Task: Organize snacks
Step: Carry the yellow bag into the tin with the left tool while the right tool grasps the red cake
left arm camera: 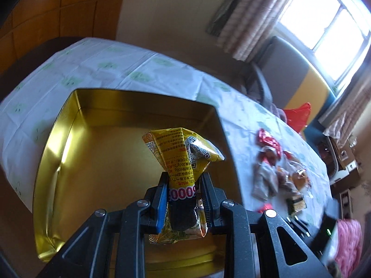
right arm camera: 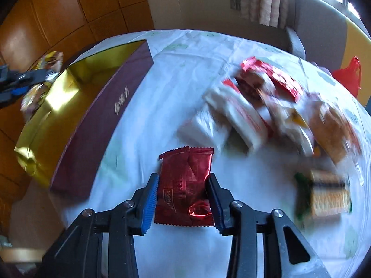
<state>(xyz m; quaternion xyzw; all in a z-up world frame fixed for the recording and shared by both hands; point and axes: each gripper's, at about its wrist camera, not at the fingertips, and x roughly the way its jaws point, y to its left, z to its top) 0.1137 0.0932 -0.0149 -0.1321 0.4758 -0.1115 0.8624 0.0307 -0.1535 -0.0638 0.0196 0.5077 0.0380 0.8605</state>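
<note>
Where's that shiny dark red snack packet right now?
In the right wrist view, the dark red packet lies on the tablecloth between the right gripper's fingers, right of the maroon-sided gold tin and nearer than the snack pile.

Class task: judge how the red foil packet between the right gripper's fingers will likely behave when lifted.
The red foil packet is thin and creased, so it will probably flop and crumple. Its glossy film looks slippery, so it may slide in the right gripper. It lies flat on the tablecloth, so it is probably light.
</note>
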